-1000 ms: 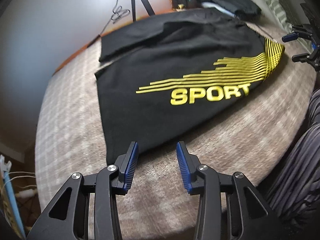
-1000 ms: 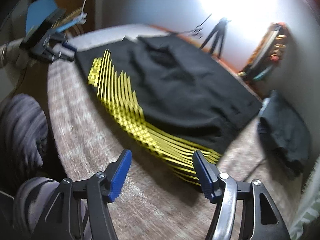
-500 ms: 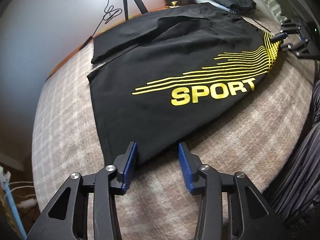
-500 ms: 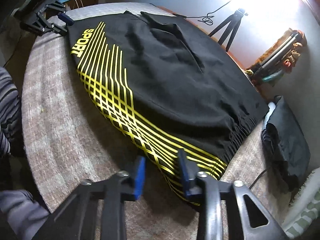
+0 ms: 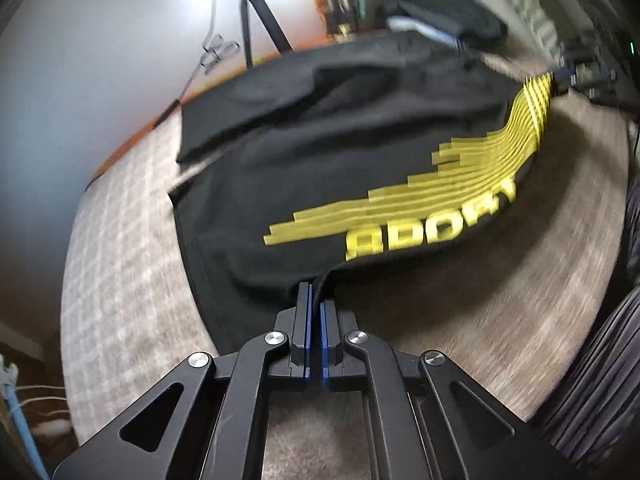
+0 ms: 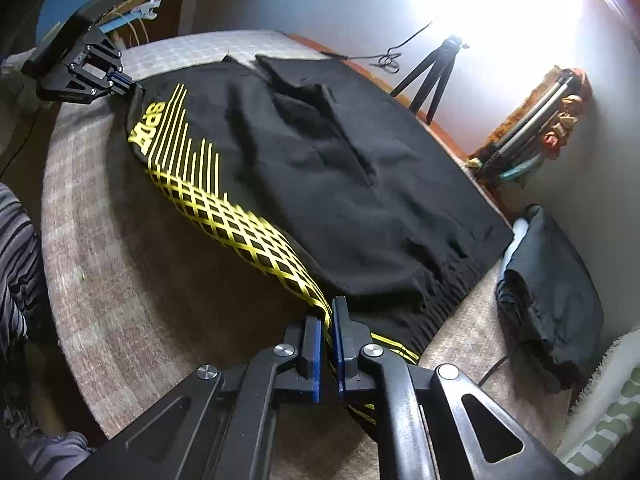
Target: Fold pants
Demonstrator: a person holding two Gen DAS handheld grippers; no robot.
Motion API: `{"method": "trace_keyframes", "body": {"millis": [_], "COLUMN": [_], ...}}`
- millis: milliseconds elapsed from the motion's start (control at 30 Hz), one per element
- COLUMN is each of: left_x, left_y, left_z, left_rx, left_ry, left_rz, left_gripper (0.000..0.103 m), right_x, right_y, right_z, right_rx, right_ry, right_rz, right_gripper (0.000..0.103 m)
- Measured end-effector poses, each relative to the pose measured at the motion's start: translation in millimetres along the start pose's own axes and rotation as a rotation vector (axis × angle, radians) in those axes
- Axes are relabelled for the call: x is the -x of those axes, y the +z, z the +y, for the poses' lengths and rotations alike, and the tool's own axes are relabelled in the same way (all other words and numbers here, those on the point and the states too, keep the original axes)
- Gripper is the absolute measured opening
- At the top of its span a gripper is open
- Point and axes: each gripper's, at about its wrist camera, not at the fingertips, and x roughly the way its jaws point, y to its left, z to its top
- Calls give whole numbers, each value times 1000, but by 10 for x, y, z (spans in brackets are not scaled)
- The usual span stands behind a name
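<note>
Black pants (image 5: pixel 340 152) with yellow stripes and a yellow SPORT print lie across a beige checked surface (image 5: pixel 120 256). My left gripper (image 5: pixel 314 300) is shut on the near hem of a pant leg and lifts that edge off the surface. My right gripper (image 6: pixel 327 316) is shut on the near edge of the pants (image 6: pixel 320 152) by the yellow-striped waistband, with cloth raised between the pads. Each gripper shows in the other's view, the left (image 6: pixel 124 80) and the right (image 5: pixel 560 76), at opposite ends of the near edge.
A folded dark garment (image 6: pixel 552 280) lies beyond the waistband end. A small black tripod (image 6: pixel 432 76) and a cable stand by the far wall. Striped grey cloth (image 5: pixel 600 380) lies at the near edge. A green-striped fabric (image 6: pixel 608 412) is at the right.
Both grippers moved forward onto the near edge of the pants and shut on it. The near edge is now lifted off the surface and the cloth bunches.
</note>
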Motion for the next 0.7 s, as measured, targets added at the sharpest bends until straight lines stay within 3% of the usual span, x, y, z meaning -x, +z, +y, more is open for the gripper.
{"method": "trace_keyframes", "body": {"millis": [367,700], "left_x": [203,-75], "left_y": [613,1501], "left_z": [446,817], "left_rx": [95,76], "left_ry": [81,146], "left_rz": [-178,-260], "left_gripper": [2,2], "right_x": [249,41], "right_y": [360,914], "right_z": [-440,-1136], "right_rx": [-73,-79], "right_ry": [-83,-190], "right_rz": [-103,-115], "right_gripper": [0,0]}}
